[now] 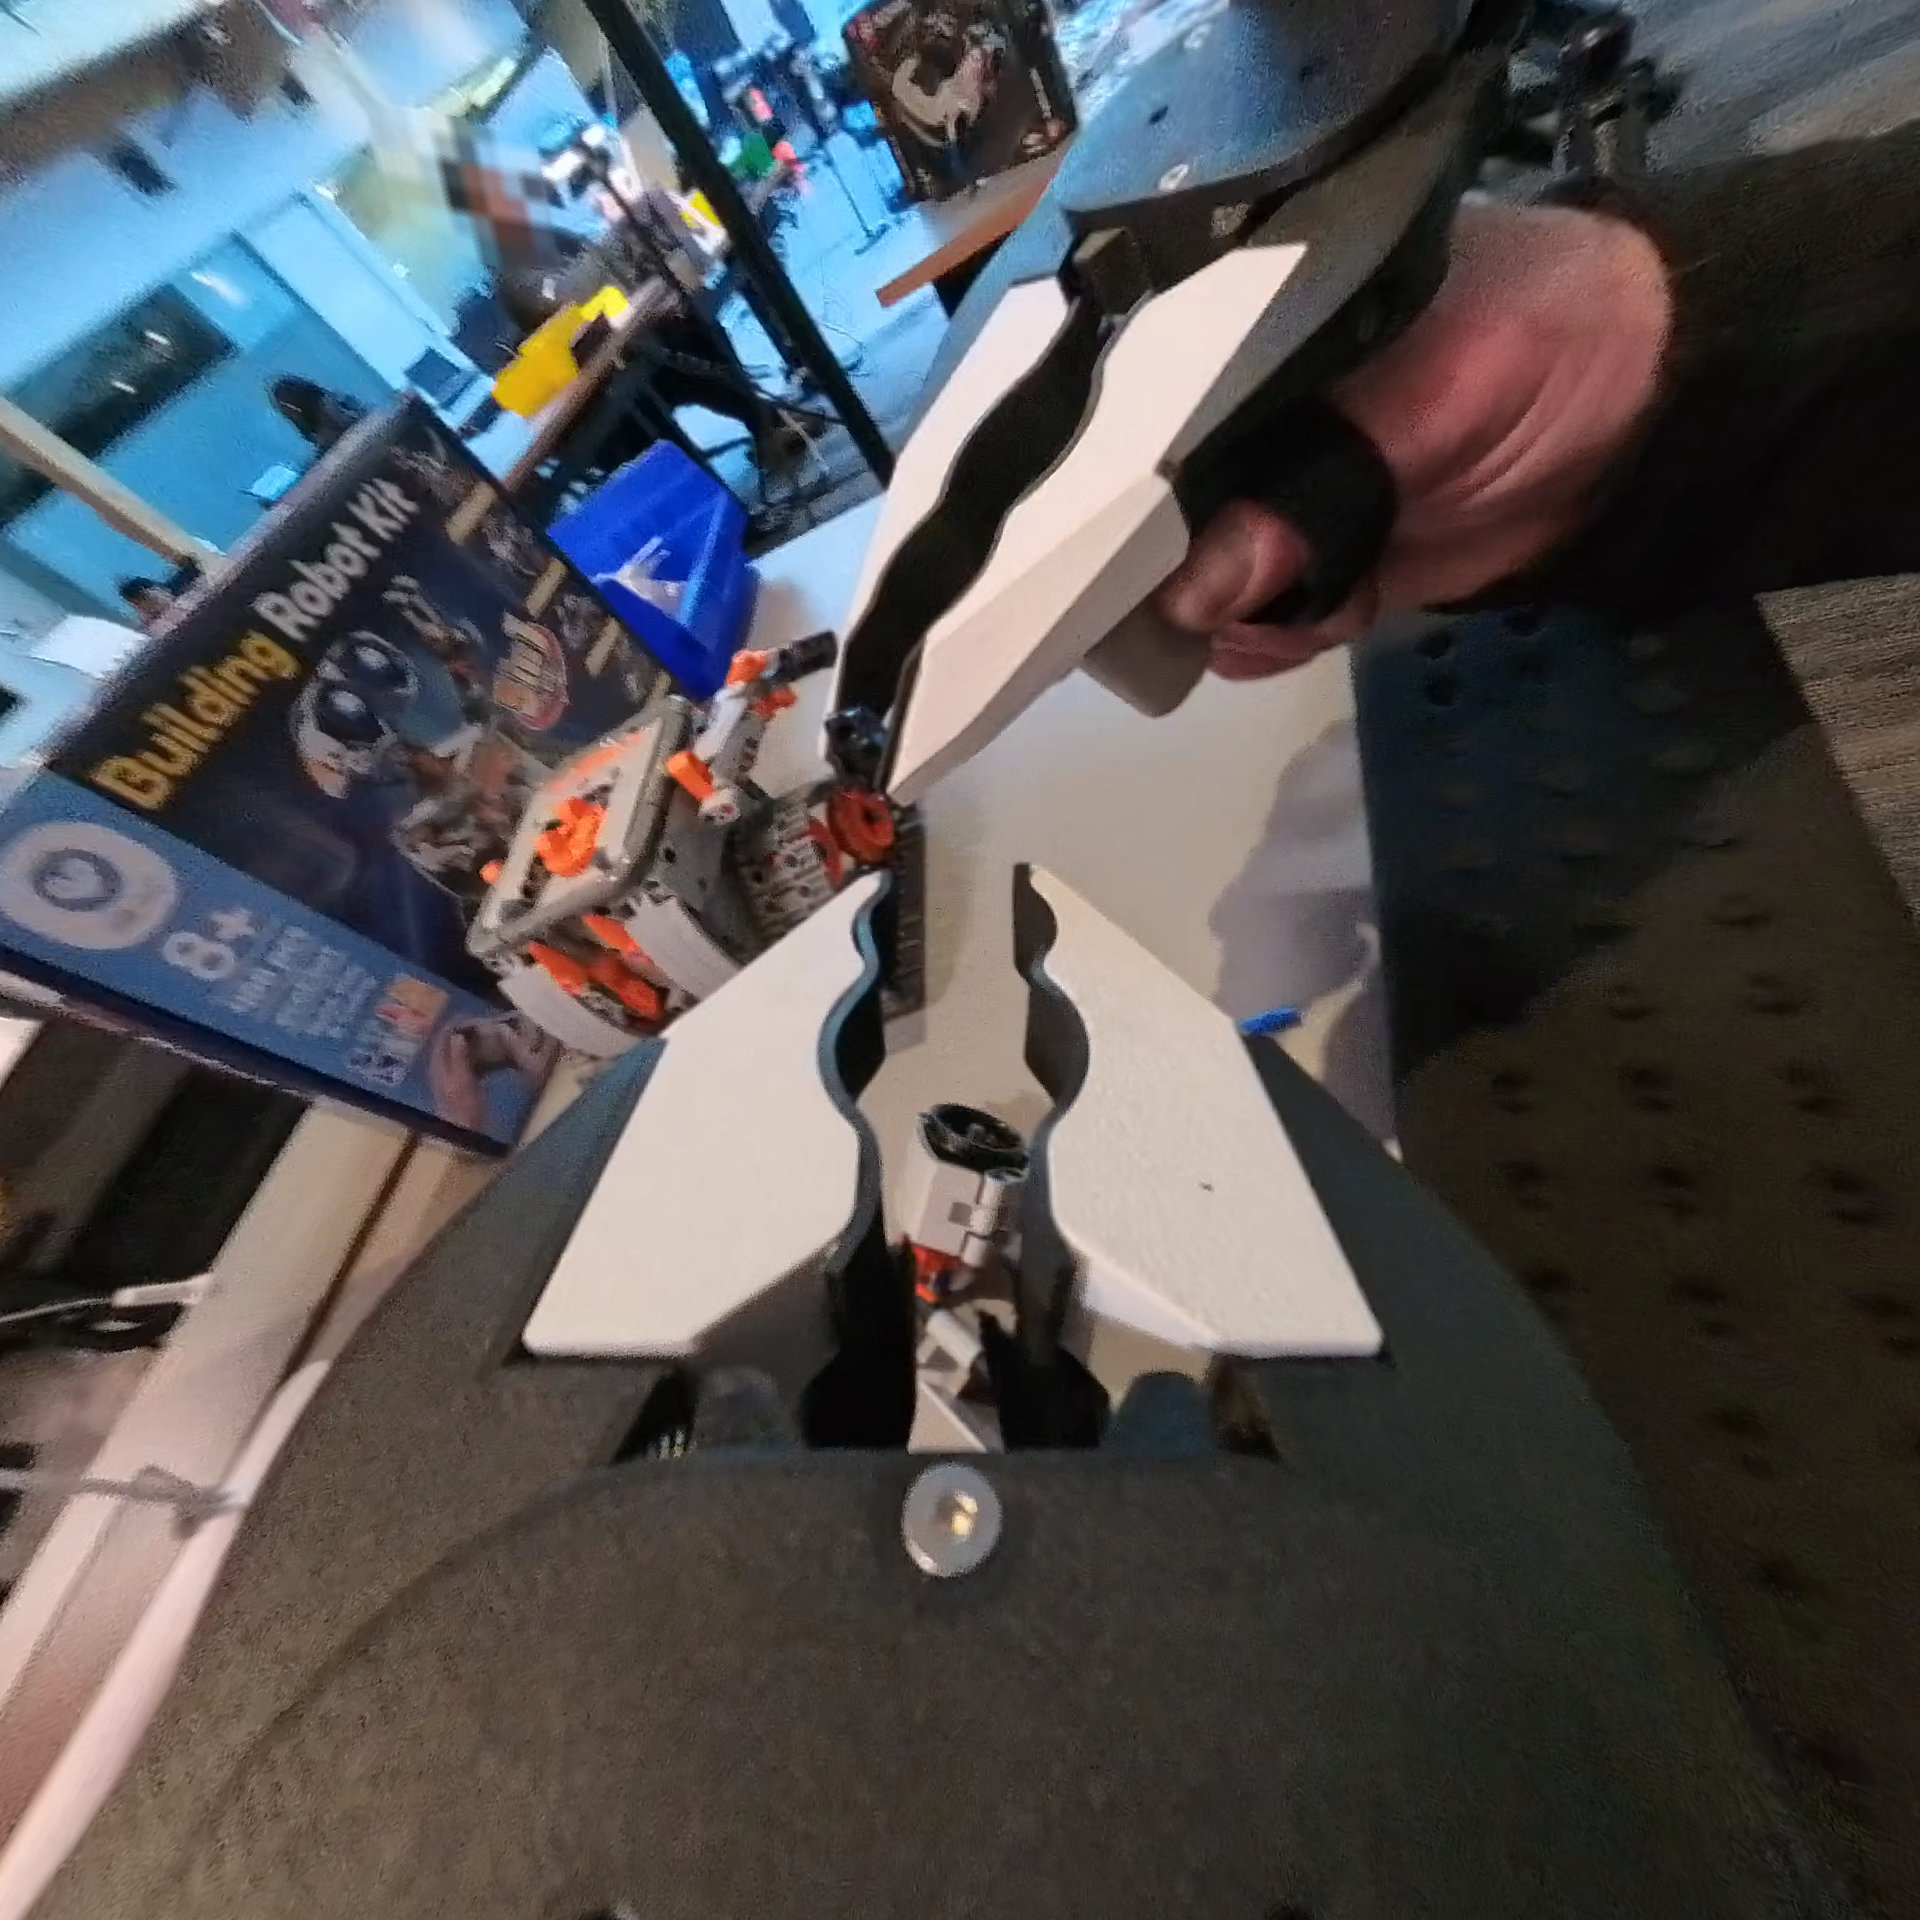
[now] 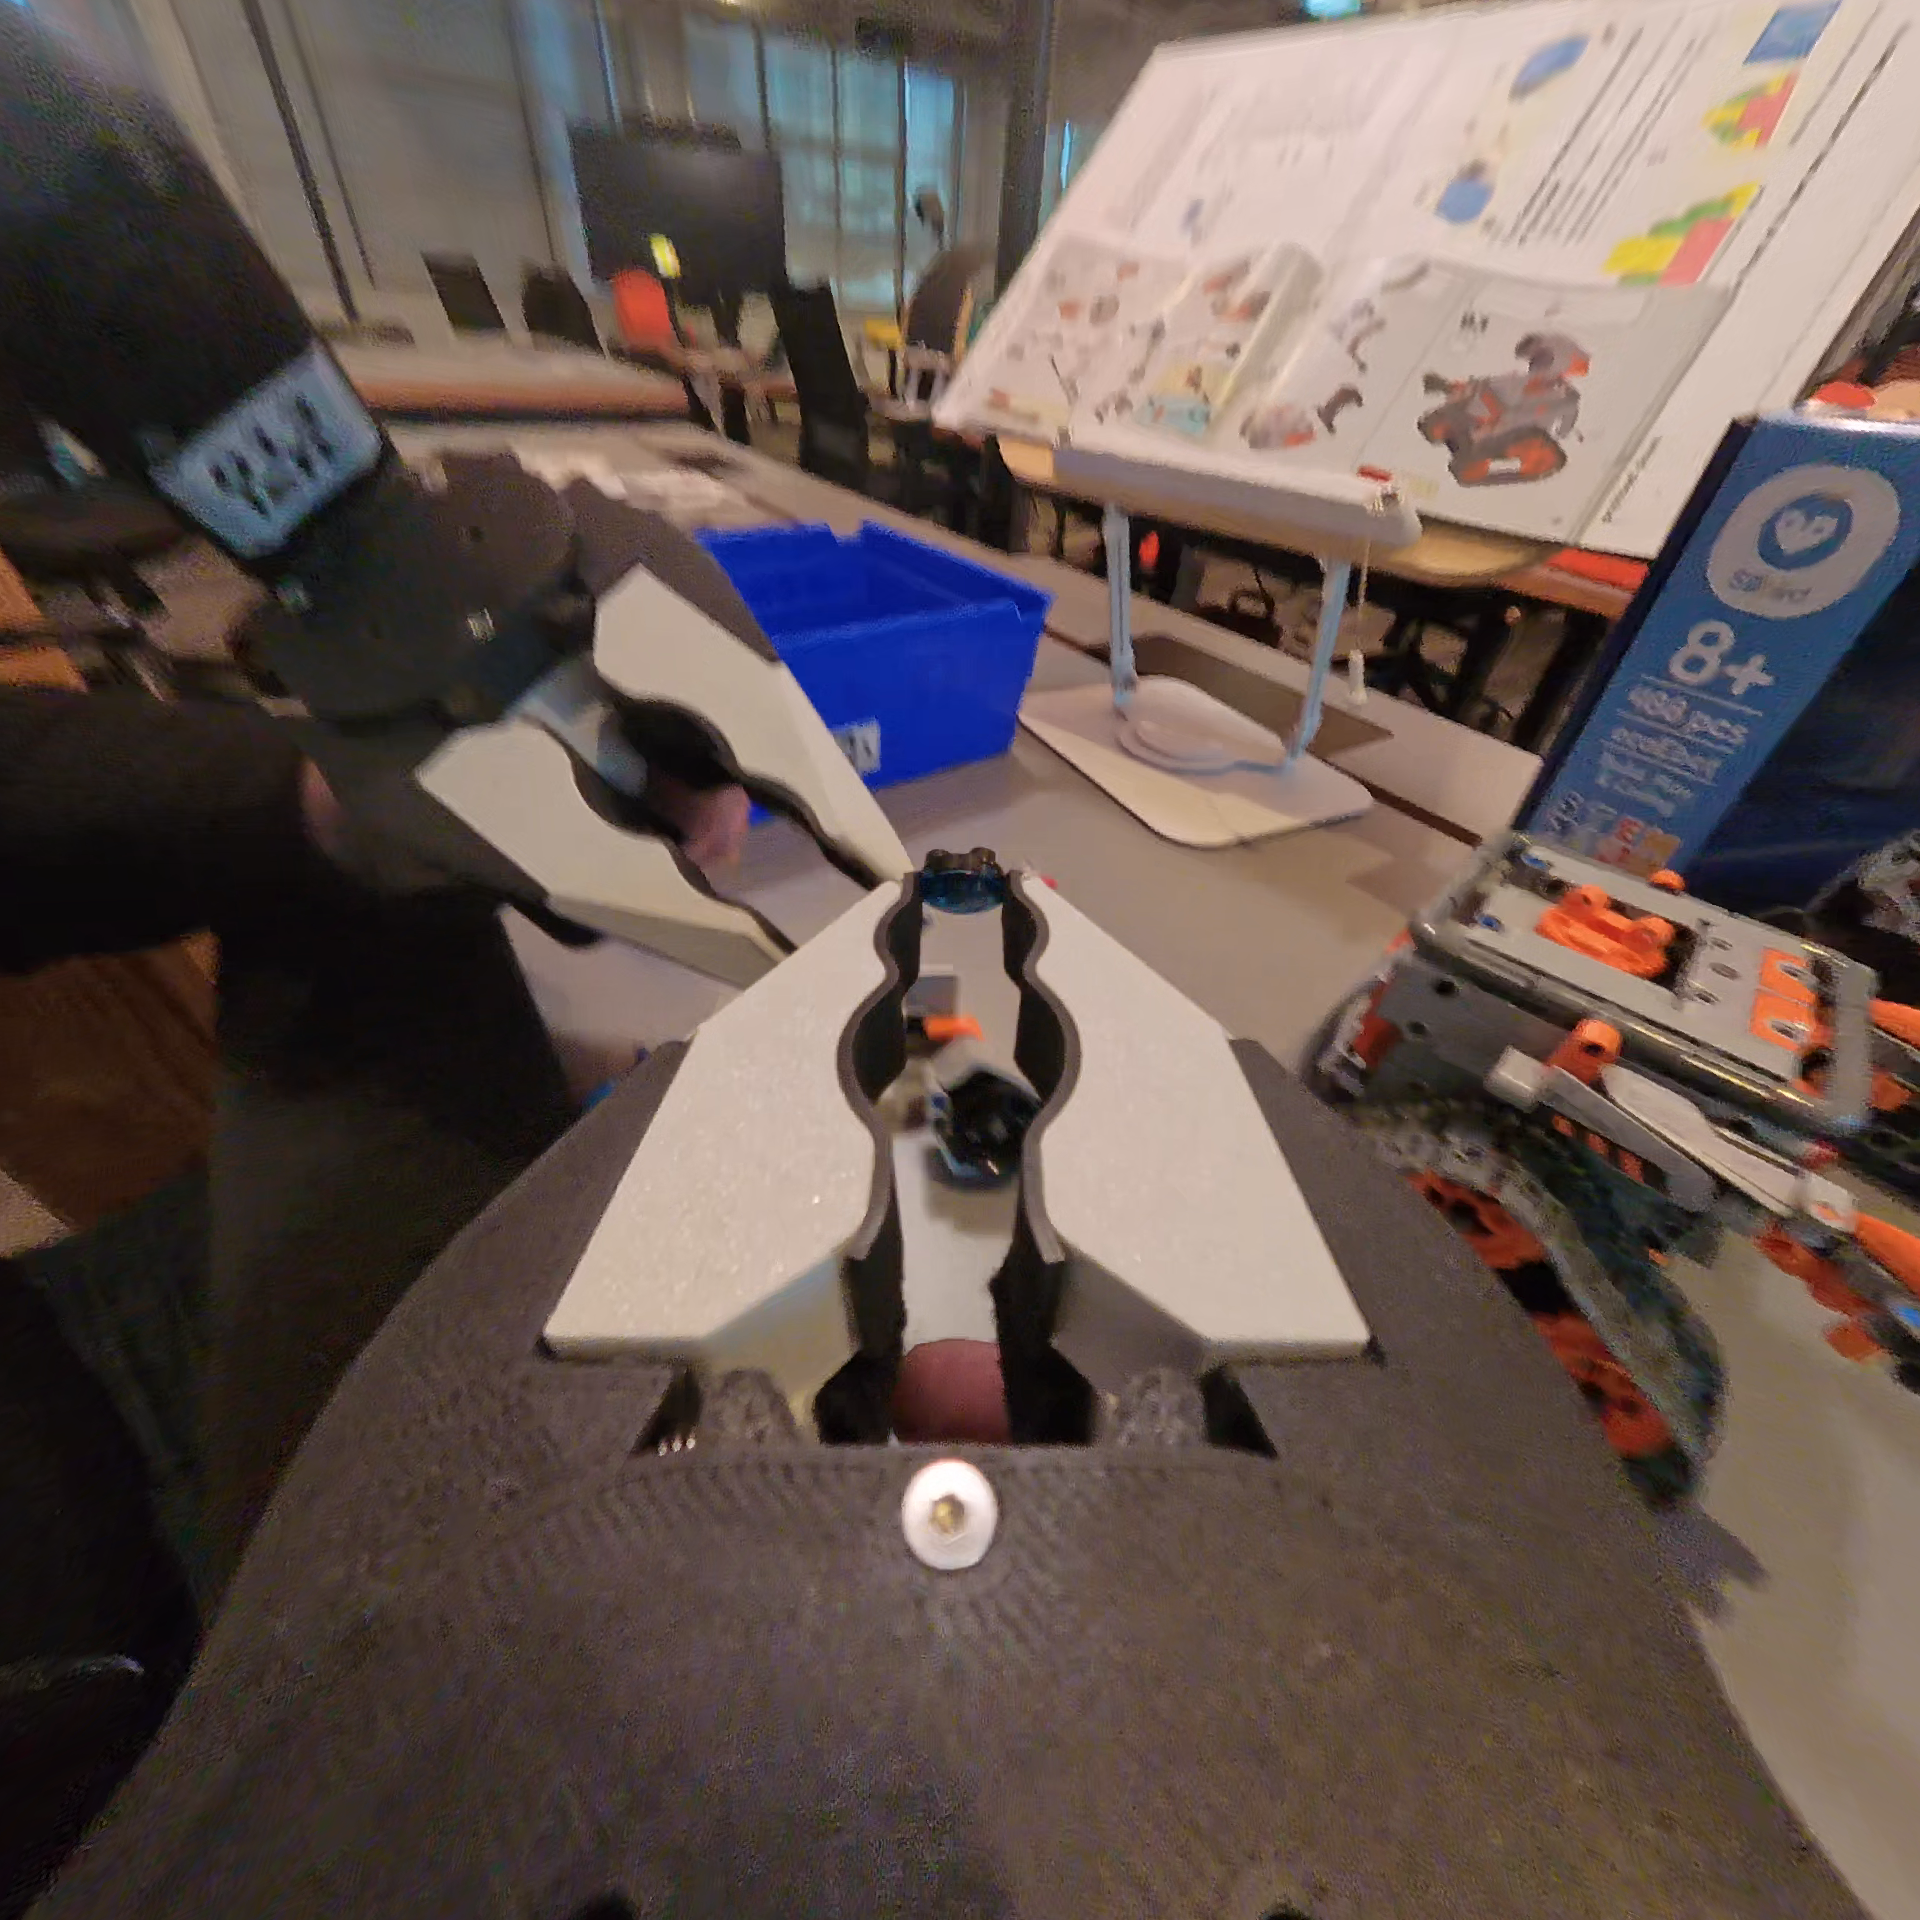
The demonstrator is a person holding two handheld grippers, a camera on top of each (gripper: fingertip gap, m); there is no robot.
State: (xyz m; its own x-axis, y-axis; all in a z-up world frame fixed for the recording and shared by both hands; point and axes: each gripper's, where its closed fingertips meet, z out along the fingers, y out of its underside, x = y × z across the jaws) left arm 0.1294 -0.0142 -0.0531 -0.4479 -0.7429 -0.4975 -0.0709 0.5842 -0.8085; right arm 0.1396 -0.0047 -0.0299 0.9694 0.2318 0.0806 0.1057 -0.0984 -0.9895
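While right gripper [image 2: 961, 898] is clenched on small black-and-blue round piece [image 2: 960, 878] at very tips, left gripper [image 1: 954, 883] is slack, jaws apart, gripping nothing. Small grey part with black end [image 1: 961, 1164] shows in its gap, looks like it's lying on white table [image 1: 1122, 810]. Grey-orange tracked model [image 2: 1621, 997] just right of right gripper, kit box [image 1: 312, 727] behind it, blue bin [image 2: 894, 644] farther back.

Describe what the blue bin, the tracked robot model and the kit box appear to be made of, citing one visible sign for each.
Blue bin: looks like moulded plastic, with a smooth, slightly glossy, even blue wall.
Tracked robot model: probably plastic building pieces, with grey beams and bright orange connectors; motion blur hides finer detail.
Kit box: seems to be printed cardboard, with flat panels, sharp folded edges and a slight sheen.
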